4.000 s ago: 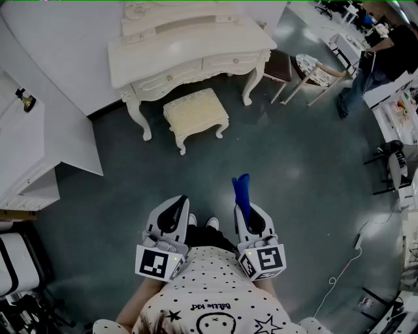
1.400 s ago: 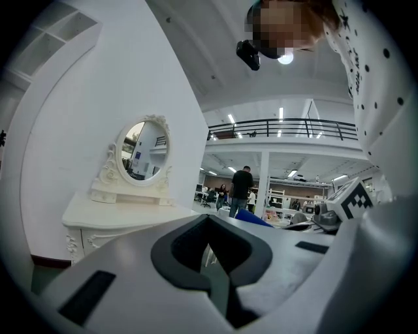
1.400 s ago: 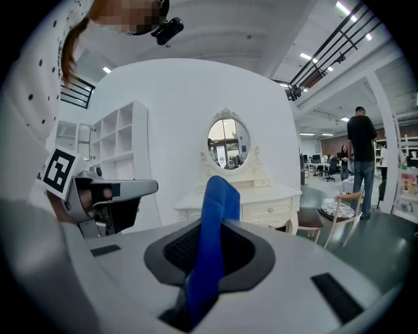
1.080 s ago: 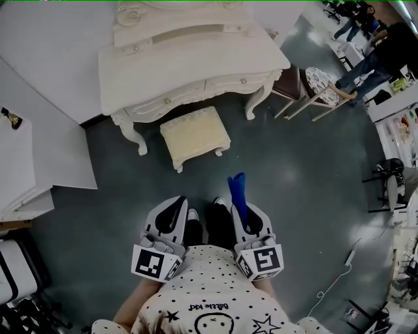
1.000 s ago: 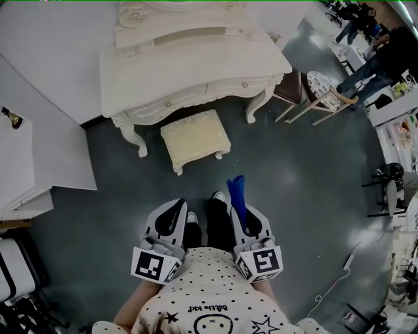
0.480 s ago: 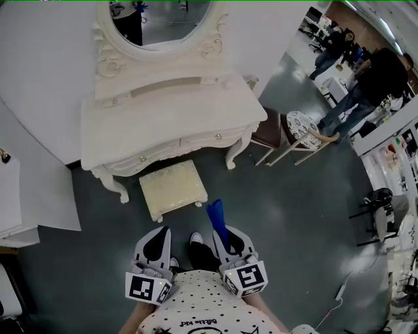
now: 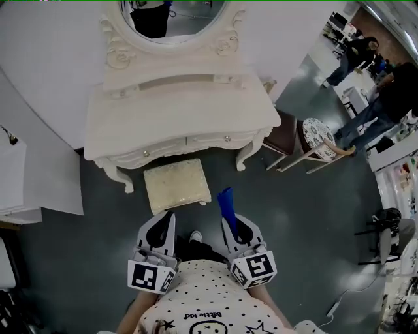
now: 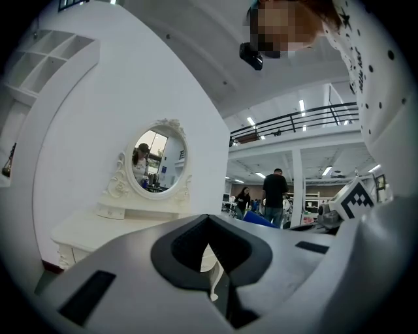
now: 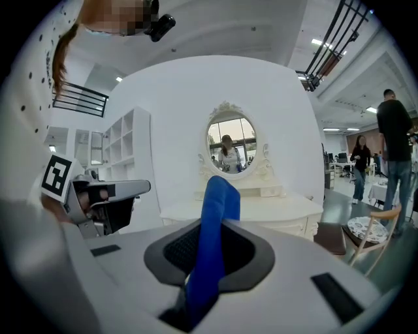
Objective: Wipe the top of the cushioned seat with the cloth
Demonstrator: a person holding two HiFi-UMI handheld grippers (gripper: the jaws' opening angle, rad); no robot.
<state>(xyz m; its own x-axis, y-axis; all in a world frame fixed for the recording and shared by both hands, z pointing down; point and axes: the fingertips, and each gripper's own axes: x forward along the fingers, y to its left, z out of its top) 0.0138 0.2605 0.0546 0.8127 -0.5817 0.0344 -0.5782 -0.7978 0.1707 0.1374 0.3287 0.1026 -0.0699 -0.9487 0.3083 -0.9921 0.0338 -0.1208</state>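
Note:
The cream cushioned seat (image 7: 176, 184) stands on the floor in front of the white dressing table (image 7: 179, 121), just beyond my grippers in the head view. My right gripper (image 7: 230, 217) is shut on a blue cloth (image 7: 226, 202), which sticks up out of its jaws; in the right gripper view the blue cloth (image 9: 212, 241) rises between the dark pads. My left gripper (image 7: 164, 224) is shut with nothing in it, its pads (image 8: 209, 251) meeting. Both grippers are held close to the person's body, short of the seat.
An oval mirror (image 7: 173, 16) tops the dressing table. A brown stool (image 7: 282, 140) and a patterned chair (image 7: 319, 140) stand to the right. People (image 7: 385, 91) stand at the far right. White cabinets (image 7: 39, 169) lie to the left.
The view has moved toward the dressing table, so the seat now lies closer to my grippers. Both grippers keep their pose, the right still holding the cloth.

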